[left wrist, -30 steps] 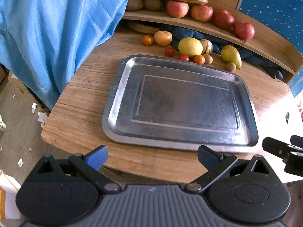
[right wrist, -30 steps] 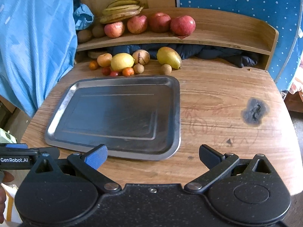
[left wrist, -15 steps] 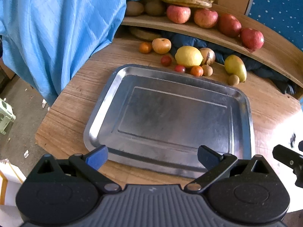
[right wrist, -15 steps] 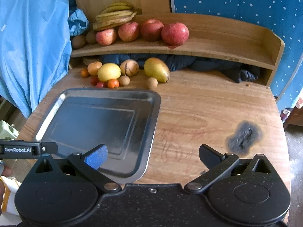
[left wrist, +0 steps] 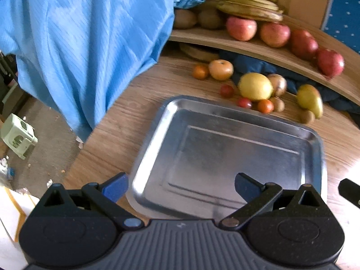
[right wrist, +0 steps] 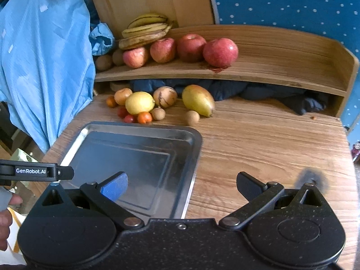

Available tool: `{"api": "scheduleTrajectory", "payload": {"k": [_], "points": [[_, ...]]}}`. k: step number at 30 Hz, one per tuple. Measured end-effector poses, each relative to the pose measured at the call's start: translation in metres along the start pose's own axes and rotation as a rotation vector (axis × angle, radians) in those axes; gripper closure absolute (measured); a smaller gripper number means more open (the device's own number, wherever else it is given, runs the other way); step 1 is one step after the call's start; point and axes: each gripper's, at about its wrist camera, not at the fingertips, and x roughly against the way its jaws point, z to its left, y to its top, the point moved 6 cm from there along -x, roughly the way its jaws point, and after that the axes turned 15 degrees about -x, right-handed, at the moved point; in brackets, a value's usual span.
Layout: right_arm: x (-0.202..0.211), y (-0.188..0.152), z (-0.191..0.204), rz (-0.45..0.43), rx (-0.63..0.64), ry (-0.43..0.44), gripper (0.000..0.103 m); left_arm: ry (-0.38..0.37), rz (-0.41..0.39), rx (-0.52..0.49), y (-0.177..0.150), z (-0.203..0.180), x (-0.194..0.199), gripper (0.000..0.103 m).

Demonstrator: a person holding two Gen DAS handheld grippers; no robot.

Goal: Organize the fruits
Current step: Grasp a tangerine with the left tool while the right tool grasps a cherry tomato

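An empty steel tray (left wrist: 225,157) (right wrist: 139,148) lies on the wooden table. Behind its far edge sits a cluster of fruit: a lemon (left wrist: 255,86) (right wrist: 139,102), a mango (left wrist: 310,100) (right wrist: 198,100), an orange-tan round fruit (left wrist: 221,69), small red and orange fruits (right wrist: 144,117). On the shelf above rest red apples (right wrist: 220,51) (left wrist: 241,27) and bananas (right wrist: 146,31) (left wrist: 249,5). My left gripper (left wrist: 181,185) hangs open over the tray's near-left corner. Over the tray's near-right edge my right gripper (right wrist: 182,183) is open too. Both hold nothing.
A blue cloth (left wrist: 78,45) drapes over the table's left side. Dark fabric (right wrist: 270,90) is stuffed under the curved wooden shelf (right wrist: 281,67). A burn mark (right wrist: 311,176) shows on the table at right. The floor with litter lies off the left edge.
Both grippers have moved forward toward the tray and fruit; the left view has swung leftward, the right view has shifted right and risen. Both stay open.
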Motion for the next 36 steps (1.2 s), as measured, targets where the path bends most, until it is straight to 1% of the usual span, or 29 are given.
{"api": "scheduleTrajectory", "payload": {"k": [8,11,15,19,24,26,32,36], "points": [[-0.03,0.021,0.038,-0.035,-0.053,0.007,0.0,-0.004,-0.02,-0.077,0.036,0.04,-0.028,0.001],[-0.045,0.022,0.054,-0.027,-0.067,-0.004,0.0,-0.014,-0.023,-0.103,0.051,0.053,-0.041,0.001],[-0.063,0.02,0.076,-0.015,-0.079,-0.022,0.0,-0.044,-0.017,-0.155,0.069,0.066,-0.064,0.001],[-0.081,0.019,0.097,-0.018,-0.091,-0.048,0.0,-0.085,-0.019,-0.224,0.088,0.068,-0.085,0.001],[-0.101,0.017,0.121,-0.028,-0.091,-0.09,0.001,-0.141,-0.031,-0.303,0.109,0.062,-0.108,0.001],[-0.108,0.017,0.127,-0.02,-0.085,-0.113,0.001,-0.162,-0.039,-0.323,0.115,0.059,-0.114,0.001],[-0.122,0.022,0.137,-0.018,-0.066,-0.128,0.001,-0.194,-0.016,-0.355,0.126,0.049,-0.131,0.001],[-0.129,0.028,0.138,-0.015,-0.099,-0.114,0.005,-0.211,-0.015,-0.374,0.131,0.046,-0.138,0.001]]}}
